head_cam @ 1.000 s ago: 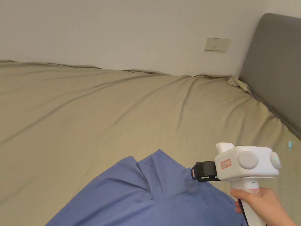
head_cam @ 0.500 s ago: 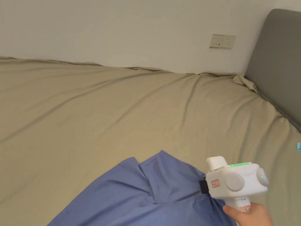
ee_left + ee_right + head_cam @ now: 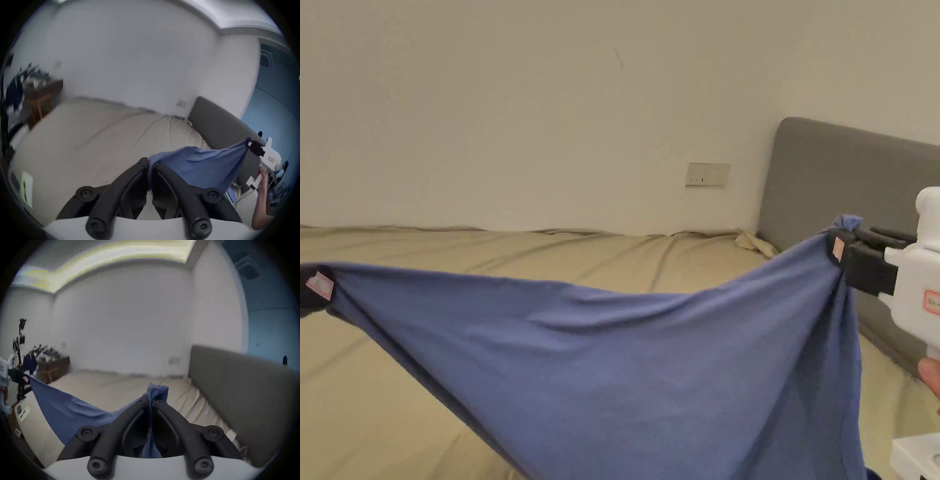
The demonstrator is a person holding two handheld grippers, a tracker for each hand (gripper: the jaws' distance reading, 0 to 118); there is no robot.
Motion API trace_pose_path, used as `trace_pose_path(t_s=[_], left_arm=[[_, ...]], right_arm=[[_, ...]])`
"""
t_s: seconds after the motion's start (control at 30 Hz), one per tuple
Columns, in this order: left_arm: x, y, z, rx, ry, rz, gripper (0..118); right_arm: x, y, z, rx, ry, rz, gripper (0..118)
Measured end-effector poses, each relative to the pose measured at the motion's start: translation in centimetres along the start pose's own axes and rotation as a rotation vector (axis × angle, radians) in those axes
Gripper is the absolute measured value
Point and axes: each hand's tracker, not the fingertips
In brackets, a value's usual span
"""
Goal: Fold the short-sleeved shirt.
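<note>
Half a second ago the blue shirt point(image 3: 650, 381) lay spread on the bed with the right gripper low beside it; now it hangs in the air, stretched between both grippers above the bed sheet point(image 3: 425, 400). Its top edge sags in a shallow curve and the cloth drapes downward from it. At the head view's left edge the left gripper point(image 3: 315, 289) pinches one corner, jaws closed on the fabric, as the left gripper view confirms point(image 3: 150, 162). On the right, the right gripper point(image 3: 842, 247) clamps the other corner, a small tuft of cloth poking past its closed jaws point(image 3: 150, 400). Behind stretches the tan sheet, then the grey headboard point(image 3: 837, 175) at right and a pale wall carrying a socket plate point(image 3: 707, 174).
</note>
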Motion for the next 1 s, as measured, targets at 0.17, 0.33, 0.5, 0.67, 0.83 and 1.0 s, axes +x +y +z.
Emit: trace_pose_path(t_s=[0.17, 0.33, 0.5, 0.67, 0.83, 1.0], left_arm=[[4.6, 9.5, 5.5, 0.186, 0.120, -0.175, 1], [6.1, 14.8, 8.2, 0.262, 0.226, -0.255, 1], [5.4, 18.9, 8.4, 0.272, 0.284, -0.257, 1], [4.6, 22.8, 4.8, 0.243, 0.327, -0.265, 1], [3.4, 26.8, -3.1, 0.187, 0.416, -0.263, 2], [2.6, 28.4, -10.4, 0.175, 0.481, -0.272, 1]], right_arm=[[1.9, 9.5, 4.6, 0.185, -0.048, 0.030, 5], [3.0, 14.5, 5.7, 0.260, -0.071, 0.025, 5], [4.7, 17.6, 3.3, 0.283, -0.061, -0.011, 5], [3.6, 20.5, -2.1, 0.260, -0.063, -0.014, 5], [1.7, 23.2, -12.0, 0.202, -0.104, 0.005, 5], [-0.4, 24.7, -20.6, 0.198, -0.150, 0.046, 5]])
